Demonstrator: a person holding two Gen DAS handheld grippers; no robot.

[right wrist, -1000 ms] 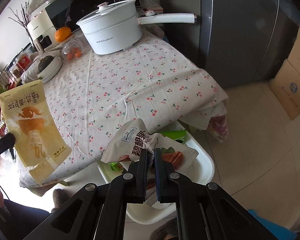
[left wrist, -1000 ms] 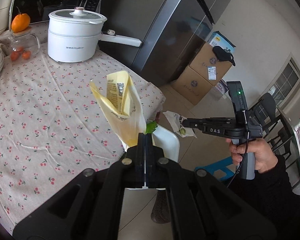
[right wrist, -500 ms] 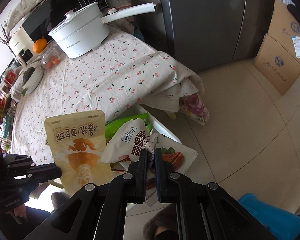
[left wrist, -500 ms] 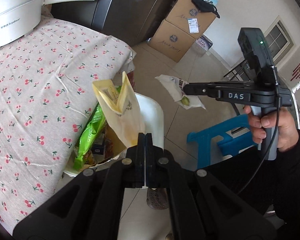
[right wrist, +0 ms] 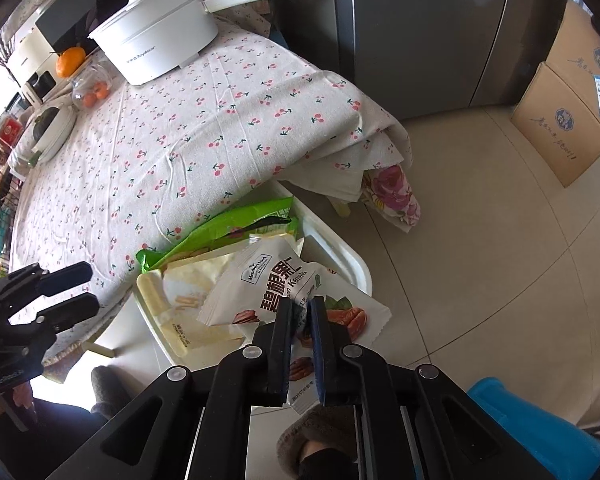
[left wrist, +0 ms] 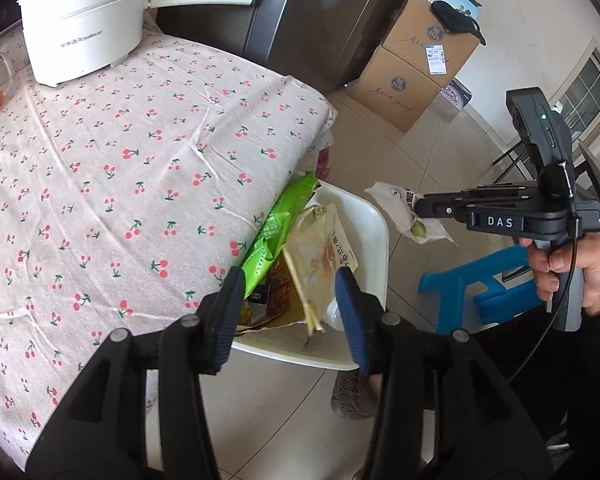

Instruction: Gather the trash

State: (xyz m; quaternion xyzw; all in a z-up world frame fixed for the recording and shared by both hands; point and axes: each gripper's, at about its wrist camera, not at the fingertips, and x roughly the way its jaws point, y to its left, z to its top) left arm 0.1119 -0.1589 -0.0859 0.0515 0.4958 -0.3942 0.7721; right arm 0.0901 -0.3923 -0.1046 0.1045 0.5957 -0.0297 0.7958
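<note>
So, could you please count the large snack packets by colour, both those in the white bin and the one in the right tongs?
Green packet, in the white bin: 1
Pale yellow packet, in the bin: 1
White pecan packet, gripped by the right tongs: 1
Total: 3

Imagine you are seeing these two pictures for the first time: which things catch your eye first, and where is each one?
The white trash bin at the table's edge stands out, stuffed with a green wrapper and a yellow snack bag. Above it, the right gripper pinches a white nut packet, while the left gripper hangs open over the bin. Farther back, a white electric pot sits on the cherry-print tablecloth.
</note>
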